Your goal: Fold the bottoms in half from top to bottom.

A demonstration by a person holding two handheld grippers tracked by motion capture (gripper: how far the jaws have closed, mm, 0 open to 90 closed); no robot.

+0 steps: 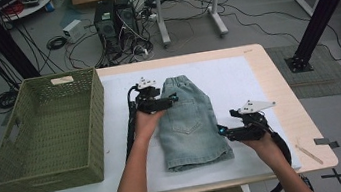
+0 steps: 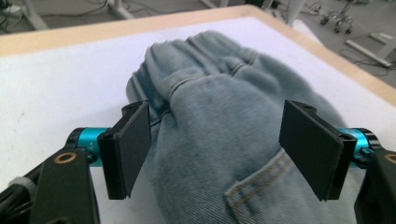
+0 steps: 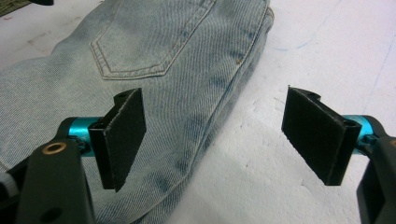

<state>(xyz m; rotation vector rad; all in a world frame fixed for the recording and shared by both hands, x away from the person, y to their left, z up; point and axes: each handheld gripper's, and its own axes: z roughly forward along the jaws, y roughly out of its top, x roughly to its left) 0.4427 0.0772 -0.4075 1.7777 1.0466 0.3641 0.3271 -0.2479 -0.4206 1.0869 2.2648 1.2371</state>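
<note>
Light blue denim shorts [image 1: 190, 123] lie folded on the white mat [image 1: 237, 81], waistband at the far end, hem toward the person. My left gripper [image 1: 171, 98] hovers at the shorts' left side near the waistband, jaws wide apart. In the left gripper view the shorts [image 2: 224, 121] bulge up between the jaws of that gripper [image 2: 219, 151], whose pads do not press the cloth. My right gripper [image 1: 224, 130] is open at the shorts' lower right edge. In the right gripper view the folded edge of the shorts [image 3: 187, 93] runs between the jaws of that gripper [image 3: 212, 135], untouched.
A green woven basket [image 1: 47, 131] stands on the table's left end. A wooden stick [image 1: 309, 153] lies near the front right corner. Bare mat stretches right of the shorts. Beyond the table are computers, cables and a desk frame.
</note>
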